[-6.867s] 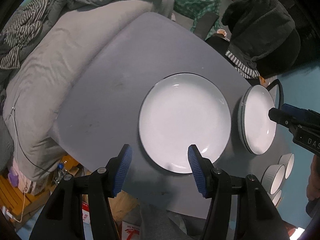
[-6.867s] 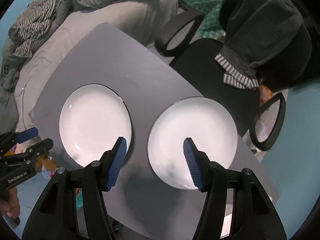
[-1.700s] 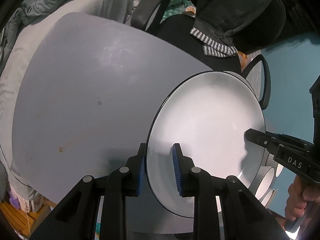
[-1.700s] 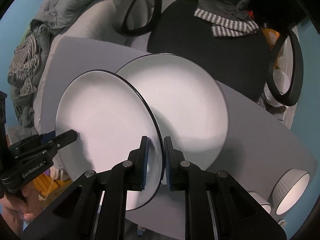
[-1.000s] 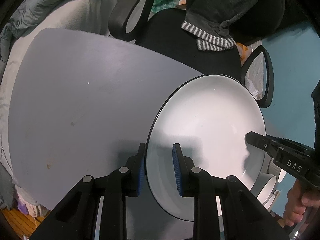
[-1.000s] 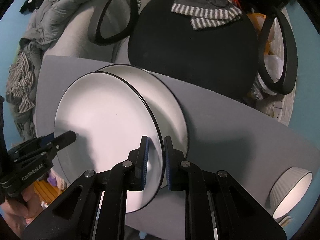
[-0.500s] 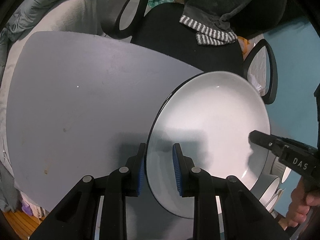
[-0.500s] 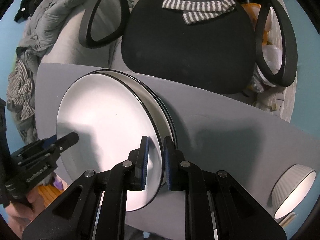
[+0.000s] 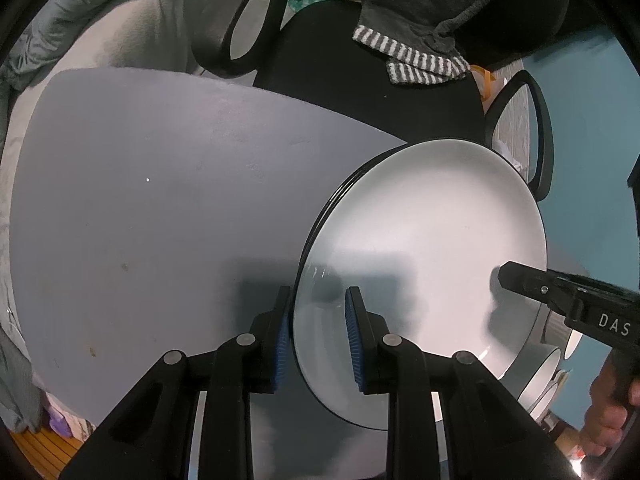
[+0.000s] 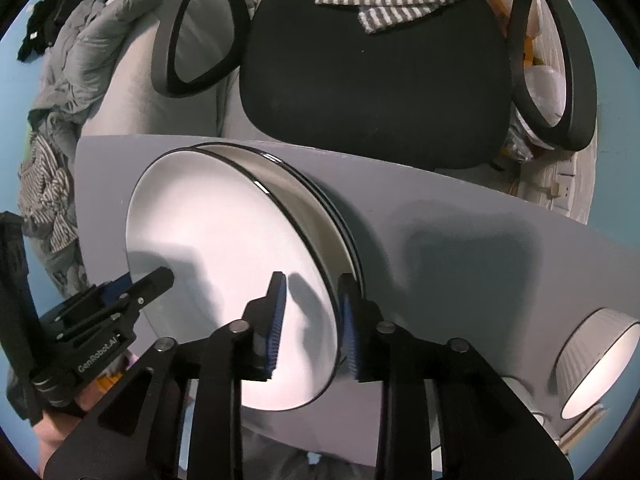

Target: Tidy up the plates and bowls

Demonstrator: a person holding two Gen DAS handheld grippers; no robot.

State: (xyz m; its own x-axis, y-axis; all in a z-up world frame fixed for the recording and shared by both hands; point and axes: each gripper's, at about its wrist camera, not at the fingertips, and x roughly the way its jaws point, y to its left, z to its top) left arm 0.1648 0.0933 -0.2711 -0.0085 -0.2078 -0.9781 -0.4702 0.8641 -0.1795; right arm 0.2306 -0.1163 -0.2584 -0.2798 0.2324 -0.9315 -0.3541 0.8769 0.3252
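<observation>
Top plate (image 10: 224,248) seated on stack; right gripper (image 10: 310,320) jaws opening, rim between; left gripper (image 9: 316,336) apparently clamping opposite rim, steadying.

**White plates stacking on grey table, ribbed bowl waiting at the side**

Lying on top of the stack (image 10: 344,224): a white plate (image 9: 432,248) with a thin dark rim, sitting almost level and covering the plates beneath. Showing below it, only dark rims. Standing well apart near the table edge, a ribbed white bowl (image 10: 600,360), upright, dark-rimmed.
</observation>
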